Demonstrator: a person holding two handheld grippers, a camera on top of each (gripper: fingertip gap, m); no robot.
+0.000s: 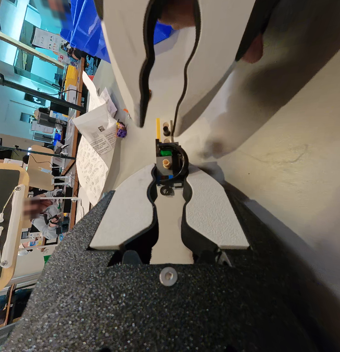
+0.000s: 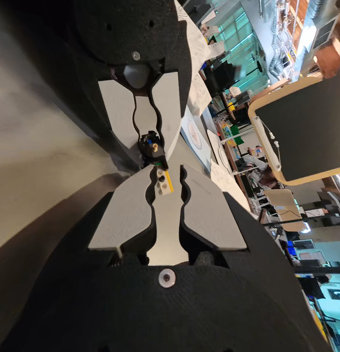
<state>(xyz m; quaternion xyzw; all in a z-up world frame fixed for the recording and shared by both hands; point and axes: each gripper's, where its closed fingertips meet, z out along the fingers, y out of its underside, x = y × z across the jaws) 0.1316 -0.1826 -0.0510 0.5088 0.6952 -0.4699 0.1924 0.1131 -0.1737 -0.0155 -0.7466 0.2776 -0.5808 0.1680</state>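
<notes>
The left claw (image 1: 170,182) pinches the black end of a small brick assembly (image 1: 166,162), held above the counter (image 1: 279,162). Its white-and-yellow end (image 2: 164,183) lies between the spread fingers of the right claw (image 2: 165,182); one pad (image 2: 151,182) touches, the other stands apart. Farther off, paper sheets (image 1: 93,152) lie along the counter's edge.

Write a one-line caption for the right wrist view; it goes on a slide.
Right gripper open around the white-and-yellow end of a small brick assembly clamped by the left gripper opposite.
</notes>
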